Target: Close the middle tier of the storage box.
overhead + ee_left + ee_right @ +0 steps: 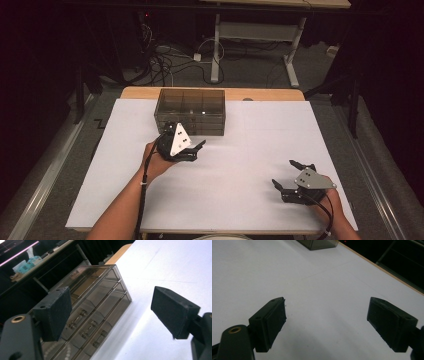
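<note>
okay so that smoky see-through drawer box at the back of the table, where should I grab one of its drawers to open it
On the smoky translucent plastic drawer box, grip a drawer's small clear bar handle. Come from the front face, toward the person: handles protrude there, drawers appear to slide out that way. The open left gripper already faces it.

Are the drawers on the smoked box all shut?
Shut: the drawer fronts sit flush in the box; the left gripper hangs open nearby.

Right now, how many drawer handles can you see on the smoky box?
3 clearly, in the left tongs view on the drawer box: upper handle, middle, lower. More handles may be hidden behind the near black jaw, and the high view is too blurred to count.
</note>
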